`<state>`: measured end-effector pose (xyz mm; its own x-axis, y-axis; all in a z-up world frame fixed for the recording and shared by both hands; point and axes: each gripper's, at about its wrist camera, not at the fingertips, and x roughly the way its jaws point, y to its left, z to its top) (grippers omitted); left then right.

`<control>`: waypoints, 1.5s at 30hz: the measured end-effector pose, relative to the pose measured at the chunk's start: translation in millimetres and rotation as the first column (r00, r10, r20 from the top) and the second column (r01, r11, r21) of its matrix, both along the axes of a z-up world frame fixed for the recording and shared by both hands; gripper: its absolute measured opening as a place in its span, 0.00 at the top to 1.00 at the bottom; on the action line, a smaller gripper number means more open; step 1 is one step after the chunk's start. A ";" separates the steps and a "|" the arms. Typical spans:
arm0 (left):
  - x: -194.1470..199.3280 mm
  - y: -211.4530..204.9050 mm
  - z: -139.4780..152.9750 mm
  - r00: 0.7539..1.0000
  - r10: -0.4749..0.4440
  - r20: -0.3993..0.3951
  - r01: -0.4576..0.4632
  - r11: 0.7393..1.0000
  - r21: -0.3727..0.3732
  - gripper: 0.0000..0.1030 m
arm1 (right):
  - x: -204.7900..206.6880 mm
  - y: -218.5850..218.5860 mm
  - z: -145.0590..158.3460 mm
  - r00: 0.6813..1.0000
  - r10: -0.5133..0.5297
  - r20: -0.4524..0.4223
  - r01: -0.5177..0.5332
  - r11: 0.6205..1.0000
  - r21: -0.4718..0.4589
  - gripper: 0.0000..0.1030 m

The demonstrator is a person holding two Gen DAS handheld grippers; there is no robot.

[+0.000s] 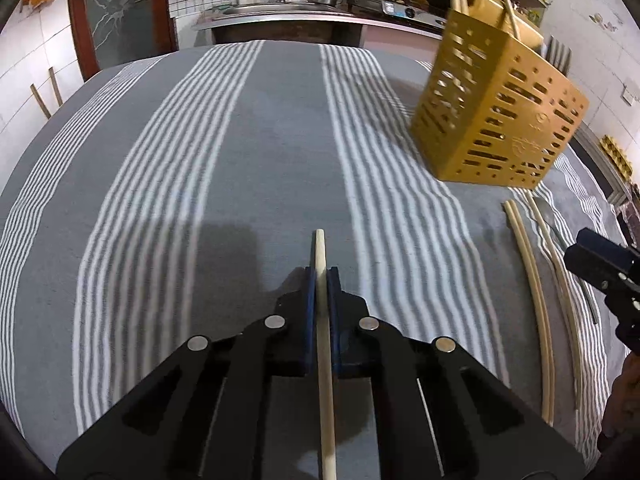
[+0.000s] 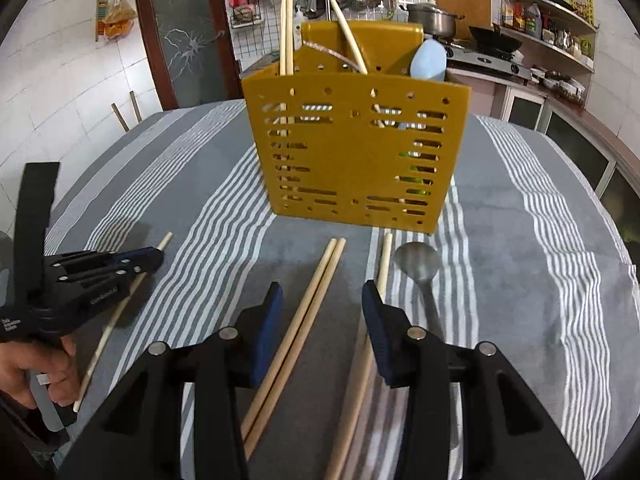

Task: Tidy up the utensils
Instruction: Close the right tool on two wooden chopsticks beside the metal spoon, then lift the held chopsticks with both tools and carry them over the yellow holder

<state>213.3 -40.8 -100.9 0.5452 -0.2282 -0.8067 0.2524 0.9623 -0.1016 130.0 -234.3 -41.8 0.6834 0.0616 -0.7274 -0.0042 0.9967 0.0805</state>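
Note:
My left gripper (image 1: 320, 276) is shut on a pale chopstick (image 1: 325, 360), whose tip pokes out past the blue pads. The right wrist view shows this gripper (image 2: 154, 256) at the left, holding the chopstick (image 2: 106, 332) just over the cloth. My right gripper (image 2: 323, 296) stands open above a pair of chopsticks (image 2: 296, 340) lying on the cloth, its pads clear of them. A single chopstick (image 2: 382, 268) and a metal spoon (image 2: 418, 264) lie just to the right. The yellow slotted utensil holder (image 2: 352, 152) stands upright behind them, with several chopsticks and a blue utensil (image 2: 430, 60) in it.
A grey cloth with white stripes (image 1: 240, 160) covers the table. In the left wrist view the holder (image 1: 496, 120) is at the far right and my right gripper (image 1: 600, 264) is at the right edge. A counter with a sink, a pot (image 2: 434, 20) and a stove runs behind the table.

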 end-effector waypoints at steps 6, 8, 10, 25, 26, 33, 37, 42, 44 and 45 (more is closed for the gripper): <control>8.7 3.1 -1.7 1.000 0.014 -0.002 -0.014 1.000 -0.010 0.95 | 12.1 12.6 -12.4 0.999 -0.005 -0.044 0.004 1.000 -0.013 0.60; 13.3 3.3 -2.3 1.000 0.020 -0.006 -0.020 1.000 -0.016 0.95 | 18.5 15.6 -17.1 0.998 -0.014 -0.064 0.012 1.000 -0.028 0.60; 20.6 2.9 -2.5 1.000 0.025 -0.011 -0.025 0.999 -0.023 0.95 | 26.6 17.8 -23.1 0.995 -0.029 -0.091 0.025 0.999 -0.036 0.60; 26.5 -2.7 -2.7 0.999 -0.014 -0.031 0.015 0.999 0.043 0.94 | 63.7 55.7 -36.0 0.976 -0.015 -0.217 -0.015 0.991 -0.135 0.90; 25.9 -0.8 -2.6 0.999 -0.018 -0.036 0.019 0.999 0.038 0.94 | 63.7 55.0 -35.6 0.977 -0.017 -0.214 -0.010 0.992 -0.124 0.90; 20.9 1.0 -1.5 0.997 -0.050 -0.052 0.052 0.997 0.050 0.94 | 65.5 46.8 -34.5 0.978 -0.003 -0.207 -0.014 0.996 -0.084 0.90; 19.9 -0.3 -3.1 0.998 -0.052 -0.048 0.054 0.997 0.058 0.94 | 70.3 30.3 -35.4 0.978 0.009 -0.211 -0.018 0.999 -0.037 0.90; 23.6 -1.0 -1.5 0.997 -0.056 -0.055 0.058 0.997 0.043 0.96 | 66.4 17.5 -31.6 0.983 0.020 -0.184 -0.020 1.000 0.002 0.90; 23.6 -0.4 0.9 0.997 -0.057 -0.051 0.058 0.998 0.031 0.96 | 59.2 16.9 -26.7 0.986 0.032 -0.162 -0.029 0.999 0.018 0.90; 24.0 -0.2 2.6 0.997 -0.055 -0.049 0.056 0.998 0.017 0.96 | 57.4 15.9 -24.1 0.988 0.039 -0.149 -0.035 0.999 0.028 0.90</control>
<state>237.3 -41.1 -98.4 0.4922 -0.2416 -0.8363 0.3007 0.9488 -0.0971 187.4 -218.4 -65.8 0.5643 0.1045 -0.8189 -0.0273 0.9938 0.1080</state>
